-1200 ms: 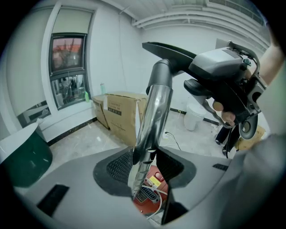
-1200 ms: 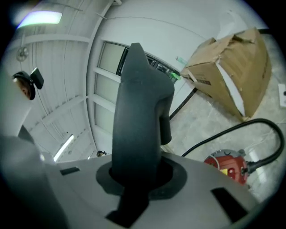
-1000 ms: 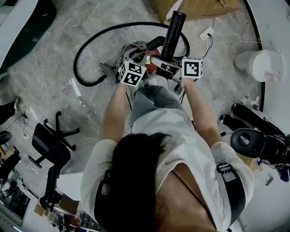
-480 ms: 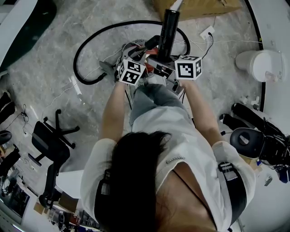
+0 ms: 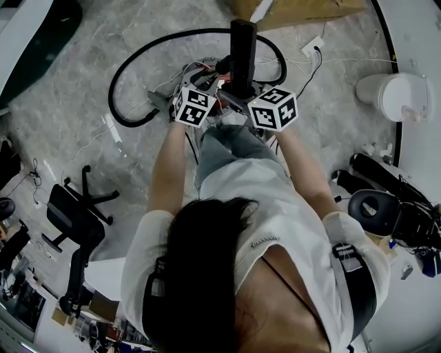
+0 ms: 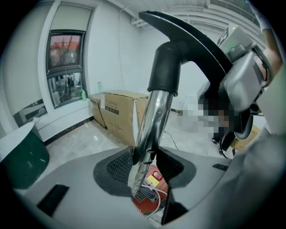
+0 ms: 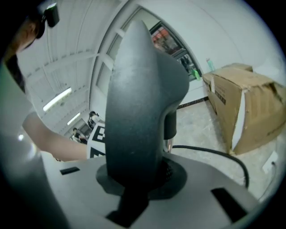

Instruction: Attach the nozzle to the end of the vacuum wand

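My left gripper (image 6: 145, 163) is shut on the chrome vacuum wand (image 6: 154, 116), which rises between its pads. A black nozzle (image 6: 166, 71) sits on the wand's top end, its flat head reaching right. My right gripper (image 7: 136, 179) is shut on that black nozzle (image 7: 138, 112), which fills its view. In the head view both grippers meet in front of the person, the left gripper (image 5: 209, 93) and right gripper (image 5: 239, 94) close together, the nozzle (image 5: 242, 45) pointing away. The red vacuum body (image 6: 149, 192) lies below.
A black hose (image 5: 138, 65) loops over the floor beyond the hands. A cardboard box (image 5: 303, 10) stands behind, a white bin (image 5: 386, 96) at the right, an office chair (image 5: 79, 220) at the left. Cables and a power strip (image 5: 313, 49) lie near the hose.
The nozzle has swung from leaning right to nearly straight. The right gripper rolled and shifted left with it. The left gripper kept still on the wand.
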`<state>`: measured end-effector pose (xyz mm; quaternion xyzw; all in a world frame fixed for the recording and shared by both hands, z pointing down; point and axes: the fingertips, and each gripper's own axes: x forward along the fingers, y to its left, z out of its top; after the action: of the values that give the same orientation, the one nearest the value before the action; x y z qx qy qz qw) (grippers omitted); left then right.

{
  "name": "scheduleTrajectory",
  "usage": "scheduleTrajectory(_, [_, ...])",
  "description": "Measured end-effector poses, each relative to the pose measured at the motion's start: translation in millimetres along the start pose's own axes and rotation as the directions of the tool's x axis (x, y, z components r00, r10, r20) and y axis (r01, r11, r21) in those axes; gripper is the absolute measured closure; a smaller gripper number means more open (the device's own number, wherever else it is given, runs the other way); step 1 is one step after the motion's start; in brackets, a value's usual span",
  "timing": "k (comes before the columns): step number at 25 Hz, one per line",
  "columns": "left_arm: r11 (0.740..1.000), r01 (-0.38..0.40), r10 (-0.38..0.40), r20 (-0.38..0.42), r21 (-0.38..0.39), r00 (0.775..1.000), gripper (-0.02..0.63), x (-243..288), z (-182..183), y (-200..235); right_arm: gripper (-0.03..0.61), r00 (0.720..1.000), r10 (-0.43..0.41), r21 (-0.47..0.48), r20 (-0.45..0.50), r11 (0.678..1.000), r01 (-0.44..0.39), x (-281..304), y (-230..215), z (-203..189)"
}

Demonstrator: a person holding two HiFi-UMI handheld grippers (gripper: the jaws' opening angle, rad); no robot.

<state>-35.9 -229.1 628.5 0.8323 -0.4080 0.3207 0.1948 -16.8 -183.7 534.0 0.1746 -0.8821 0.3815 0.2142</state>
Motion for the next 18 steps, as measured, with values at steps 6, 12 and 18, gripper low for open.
scheduleTrajectory(6, [1.000,0.004,-0.004,-0.002,-0.003,1.000,0.448,0,2,1,0.506,0.999,-0.038,-0.040,-0.004,0.998,0.038,4,-1,-1])
scheduleTrajectory(12, [1.000,0.011,-0.011,-0.006,-0.013,1.000,0.448,0,1,1,0.506,0.997,-0.065,-0.114,-0.029,0.992,0.062,6,-7,-6])
scheduleTrajectory(18, [1.000,0.004,-0.005,-0.014,-0.014,1.000,0.448,7,1,-1,0.506,0.998,-0.056,-0.112,-0.014,0.992,0.054,4,-16,-9])
